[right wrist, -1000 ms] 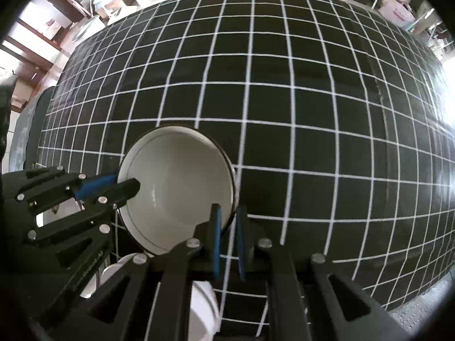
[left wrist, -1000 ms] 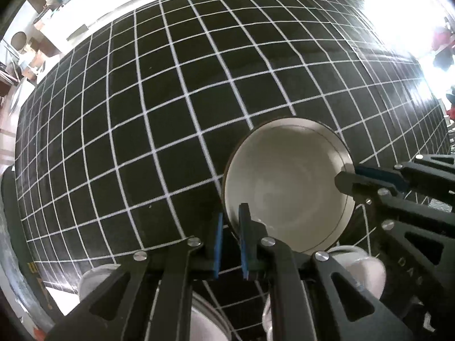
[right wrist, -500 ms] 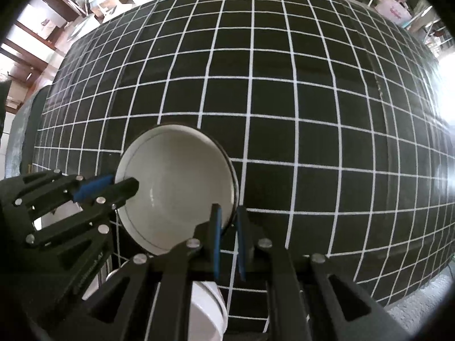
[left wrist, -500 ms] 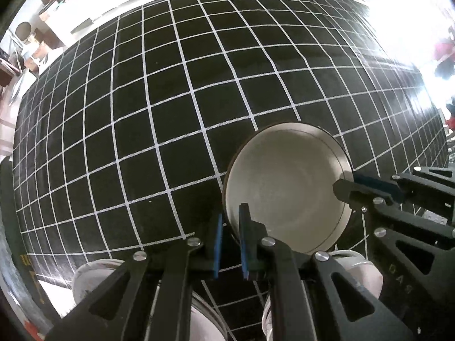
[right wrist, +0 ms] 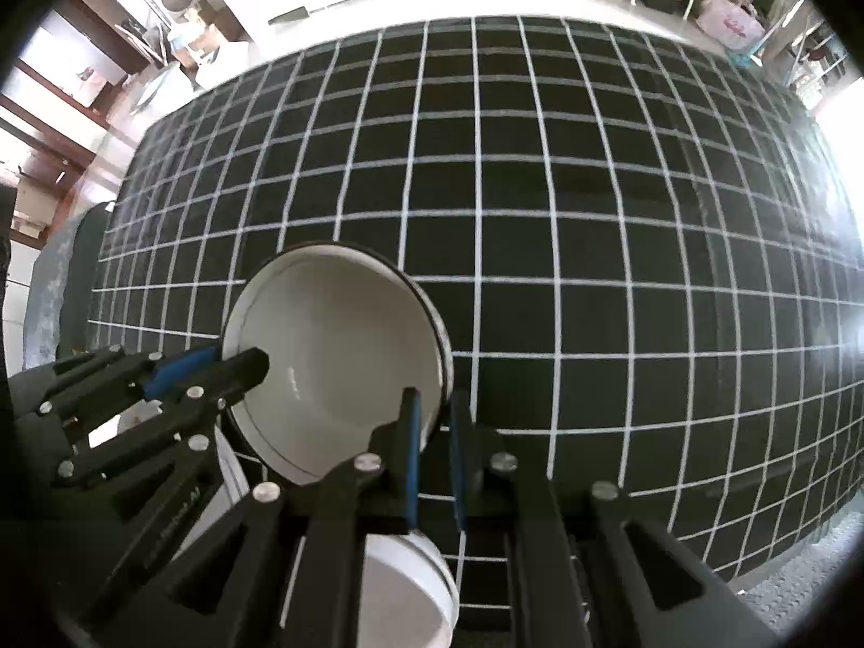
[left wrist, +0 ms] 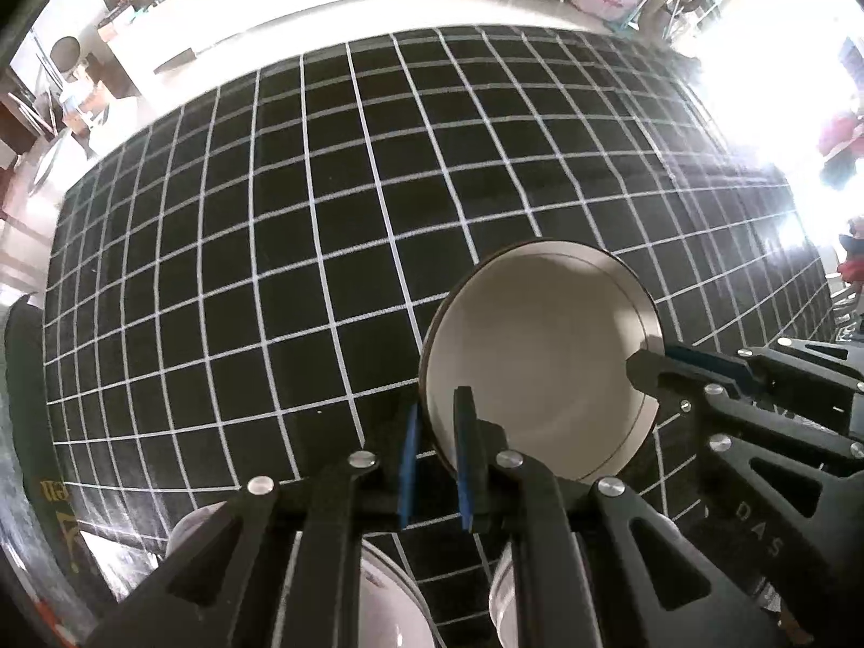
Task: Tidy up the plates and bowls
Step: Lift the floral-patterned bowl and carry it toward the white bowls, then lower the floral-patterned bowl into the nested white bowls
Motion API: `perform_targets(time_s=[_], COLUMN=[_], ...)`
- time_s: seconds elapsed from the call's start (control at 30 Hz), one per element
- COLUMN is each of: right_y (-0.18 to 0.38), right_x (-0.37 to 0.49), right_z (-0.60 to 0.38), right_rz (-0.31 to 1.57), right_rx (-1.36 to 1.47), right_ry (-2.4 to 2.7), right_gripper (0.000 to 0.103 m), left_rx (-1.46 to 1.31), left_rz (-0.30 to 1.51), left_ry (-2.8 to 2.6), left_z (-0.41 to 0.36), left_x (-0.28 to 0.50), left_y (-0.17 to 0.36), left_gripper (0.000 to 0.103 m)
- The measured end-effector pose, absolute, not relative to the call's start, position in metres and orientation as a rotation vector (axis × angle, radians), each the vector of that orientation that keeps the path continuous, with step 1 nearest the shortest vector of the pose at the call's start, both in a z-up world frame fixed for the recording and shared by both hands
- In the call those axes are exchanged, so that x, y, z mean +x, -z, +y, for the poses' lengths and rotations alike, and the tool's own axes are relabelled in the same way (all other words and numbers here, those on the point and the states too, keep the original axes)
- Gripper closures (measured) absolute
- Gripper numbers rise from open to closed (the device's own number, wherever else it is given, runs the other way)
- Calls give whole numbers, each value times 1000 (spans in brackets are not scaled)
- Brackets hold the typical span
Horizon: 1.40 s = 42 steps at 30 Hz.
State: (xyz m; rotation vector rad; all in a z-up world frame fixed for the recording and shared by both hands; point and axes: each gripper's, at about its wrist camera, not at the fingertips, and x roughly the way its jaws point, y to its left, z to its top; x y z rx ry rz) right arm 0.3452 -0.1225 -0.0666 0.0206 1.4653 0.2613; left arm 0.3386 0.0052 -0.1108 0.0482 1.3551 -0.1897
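Observation:
A white bowl (left wrist: 540, 356) with a dark rim hangs above the black grid-patterned tablecloth (left wrist: 324, 216), held from two sides. My left gripper (left wrist: 434, 421) is shut on its near-left rim, one blue pad inside and one outside. My right gripper (left wrist: 648, 367) is shut on the opposite rim. In the right wrist view the same bowl (right wrist: 335, 335) sits left of centre. There my right gripper (right wrist: 434, 416) pinches its right rim and my left gripper (right wrist: 243, 367) grips its left rim. Both grippers point steeply down.
More white dishes lie under the grippers at the near edge: one (left wrist: 389, 605) below my left fingers, another (left wrist: 507, 594) beside it, and a white bowl (right wrist: 399, 583) in the right wrist view. The tablecloth (right wrist: 594, 216) spreads beyond the bowl. Shelves and clutter line the far wall.
Both grippers have risen together with the bowl still pinched between them. The table looks farther away, and its far edge and the room behind have come into view.

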Motion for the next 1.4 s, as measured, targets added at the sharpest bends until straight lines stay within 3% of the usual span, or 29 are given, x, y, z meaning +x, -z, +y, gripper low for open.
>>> perform_targets(time_s=[0.57,1.4], right_y=[-7,49], right_x=[291,243], right_z=[-136,-150], right_rz=[1347,1451], right_rx=[6,15], right_ry=[-267,-259], right_gripper=[90,90], left_rx=[73,73], left_rz=[1232,1343], left_ry=[217,216], left_z=[-5,-16], left_x=[260,189], left_y=[28,108], left_gripper=[94,94])
